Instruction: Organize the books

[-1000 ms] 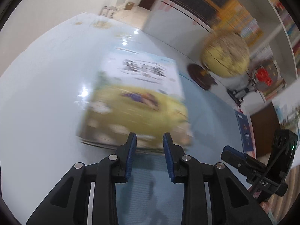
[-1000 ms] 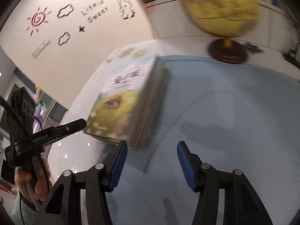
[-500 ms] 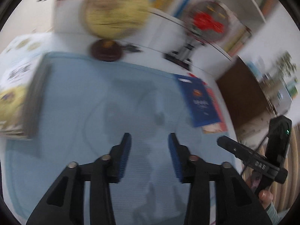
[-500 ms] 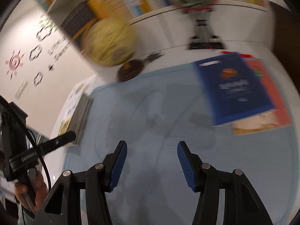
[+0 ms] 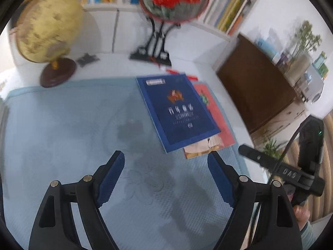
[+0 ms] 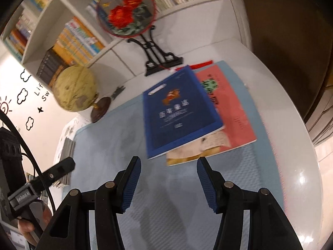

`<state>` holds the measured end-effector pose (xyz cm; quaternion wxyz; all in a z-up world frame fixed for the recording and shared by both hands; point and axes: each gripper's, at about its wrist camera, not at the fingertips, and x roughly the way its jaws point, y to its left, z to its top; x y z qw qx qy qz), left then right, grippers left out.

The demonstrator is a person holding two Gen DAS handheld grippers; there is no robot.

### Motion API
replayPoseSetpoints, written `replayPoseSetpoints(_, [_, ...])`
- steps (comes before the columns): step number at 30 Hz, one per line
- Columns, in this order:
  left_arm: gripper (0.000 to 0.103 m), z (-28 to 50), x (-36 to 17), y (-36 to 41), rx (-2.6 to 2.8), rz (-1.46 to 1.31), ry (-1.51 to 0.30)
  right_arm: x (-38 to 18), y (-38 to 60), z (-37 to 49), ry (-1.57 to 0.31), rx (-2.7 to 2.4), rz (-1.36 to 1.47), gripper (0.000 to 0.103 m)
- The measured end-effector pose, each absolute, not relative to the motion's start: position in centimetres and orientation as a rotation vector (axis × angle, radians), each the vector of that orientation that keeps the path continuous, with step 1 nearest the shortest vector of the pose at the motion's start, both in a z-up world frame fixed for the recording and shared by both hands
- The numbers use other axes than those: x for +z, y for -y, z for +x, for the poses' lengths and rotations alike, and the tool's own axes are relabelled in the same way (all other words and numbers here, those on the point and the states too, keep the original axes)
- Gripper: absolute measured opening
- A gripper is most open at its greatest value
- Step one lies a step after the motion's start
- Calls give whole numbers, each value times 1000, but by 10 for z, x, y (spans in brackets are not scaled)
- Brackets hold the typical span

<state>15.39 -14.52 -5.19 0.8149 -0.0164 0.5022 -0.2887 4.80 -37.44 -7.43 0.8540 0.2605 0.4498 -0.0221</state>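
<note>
A dark blue book [image 5: 179,109] [image 6: 179,112] lies on top of a pink-red book [image 5: 216,114] [image 6: 231,108] on the pale blue mat. A third, cream-coloured cover [image 6: 195,150] peeks out beneath them. My left gripper [image 5: 166,162] hovers over the mat just in front of the blue book, its jaws opening, nothing between them. My right gripper [image 6: 168,166] hangs open just short of the books' near edge, empty. A stack of books [image 6: 66,152] sits at the mat's far left edge in the right wrist view.
A yellow globe [image 5: 47,31] [image 6: 75,91] on a dark base and a round red-flower fan on a black stand [image 5: 164,10] [image 6: 129,16] stand behind the mat [image 5: 62,135]. Bookshelves [image 6: 68,33] line the wall. A brown cabinet [image 5: 256,87] is right of the white table [image 6: 295,145].
Both grippers swept away from the book stack at the left and across the mat to the blue and red books. The left jaws spread wider.
</note>
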Motion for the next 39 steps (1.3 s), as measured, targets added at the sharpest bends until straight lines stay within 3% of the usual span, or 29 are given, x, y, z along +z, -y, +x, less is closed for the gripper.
replayPoseSetpoints(9, [78, 192, -116, 189, -582, -6, -1191, -106, 403, 102, -984, -107, 426, 50])
replayPoseSetpoints(12, [65, 209, -135, 201, -587, -23, -1225, -121, 409, 124, -1013, -107, 396, 41])
replayPoseSetpoints(14, [46, 219, -147, 210, -591, -20, -1253, -131, 415, 138, -1029, -116, 378, 39])
replayPoseSetpoints(19, [45, 231, -158, 221, -581, -37, -1252, -147, 426, 164, -1037, -113, 392, 34])
replayPoseSetpoints(27, [46, 221, -153, 219, -592, 4, -1234, -148, 406, 163, -1051, -72, 349, 34])
replayPoseSetpoints(39, [46, 110, -157, 142, -595, -28, -1300, -159, 336, 49, -1162, 68, 307, 36])
